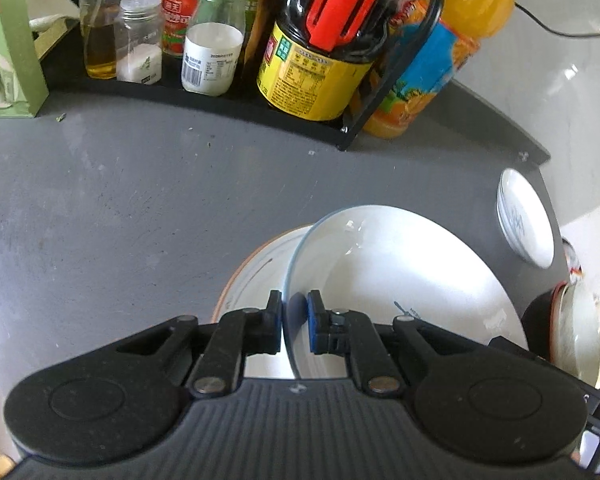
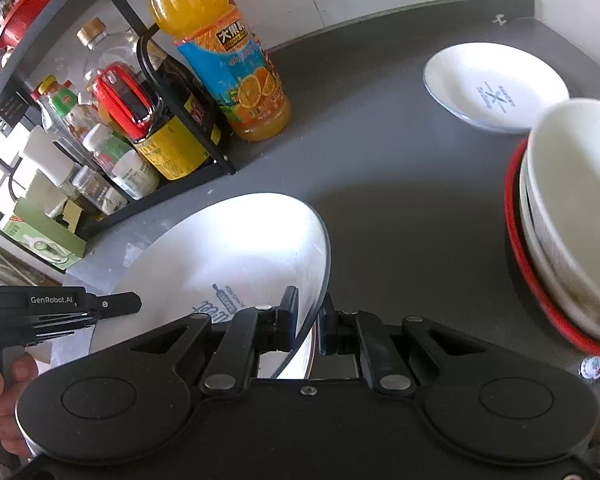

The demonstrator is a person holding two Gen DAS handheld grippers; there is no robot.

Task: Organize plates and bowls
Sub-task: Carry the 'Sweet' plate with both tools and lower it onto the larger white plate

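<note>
Both claws [image 1: 294,320] [image 2: 309,322] pinching plate [image 1: 400,272] rim

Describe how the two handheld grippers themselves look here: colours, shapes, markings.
Both are matte black plastic. The left gripper has a ribbed centre panel, two round housings, linkage arms with silver pivot pins, and blue pads on its fingers. The right gripper has the same build with a smooth centre and one screw. White "GenRobot.AI" lettering marks the left one's side in the right wrist view.

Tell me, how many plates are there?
3. A big plate is gripped at its rim, a brown-rimmed plate lies under it, and a small plate sits farther back. The red-rimmed dish under the bowls may be a fourth.
</note>
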